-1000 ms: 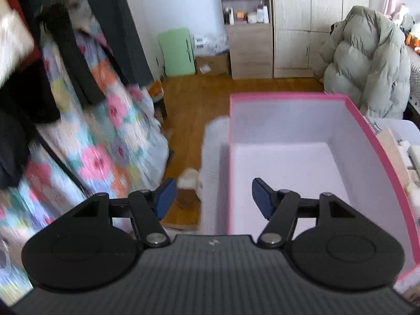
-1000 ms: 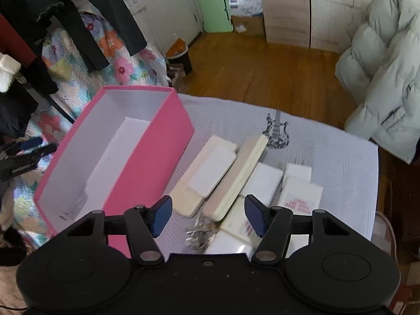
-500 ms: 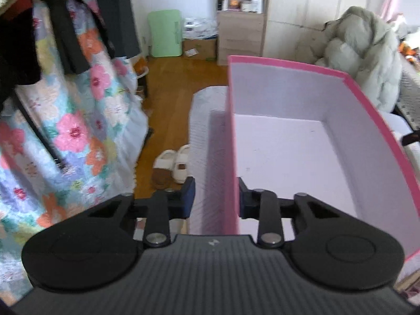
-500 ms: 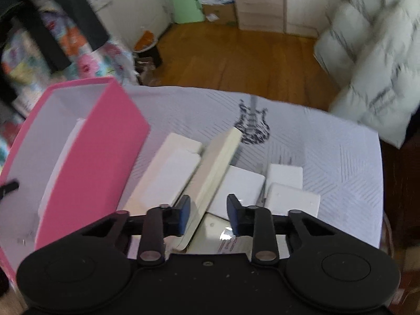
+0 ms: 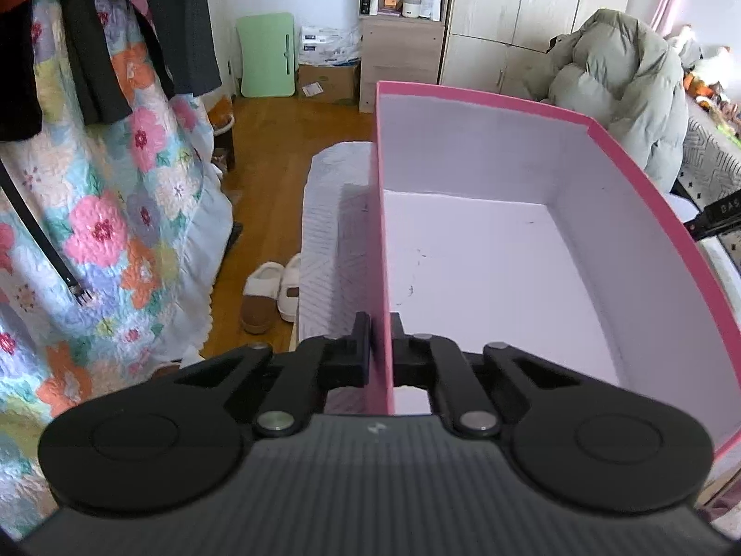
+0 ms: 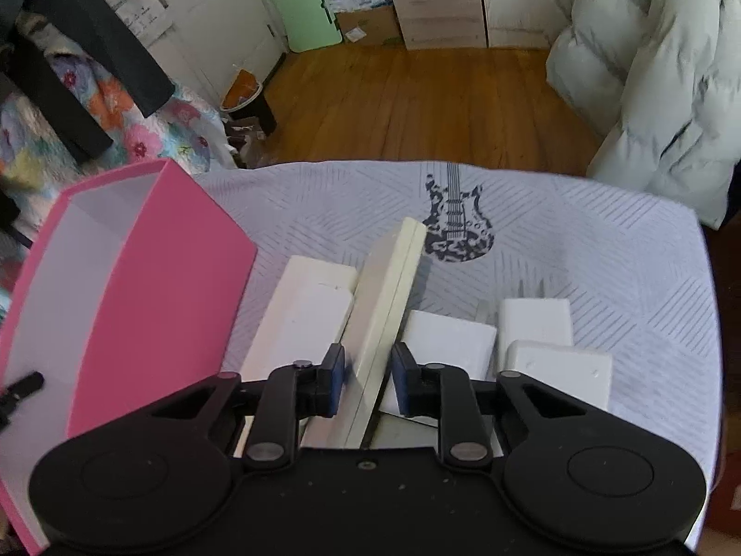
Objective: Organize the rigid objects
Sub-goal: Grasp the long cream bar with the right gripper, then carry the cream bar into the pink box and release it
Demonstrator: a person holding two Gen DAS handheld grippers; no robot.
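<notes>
Left tool [image 5: 380, 347]: pads clamped on the near left wall of the pink box [image 5: 616, 157], at lower centre of frame; box interior fills the right half.

Right tool [image 6: 368, 382]: narrowly open around a long cream slab [image 6: 391, 301] standing on edge, contact unclear. White flat boxes [image 6: 532, 324] lie beside it on the table [image 6: 602, 250]; guitar print [image 6: 456, 222] beyond.

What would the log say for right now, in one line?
left tool: shut on pink box wall | right tool: closed around cream case | box: nothing seen inside
</notes>
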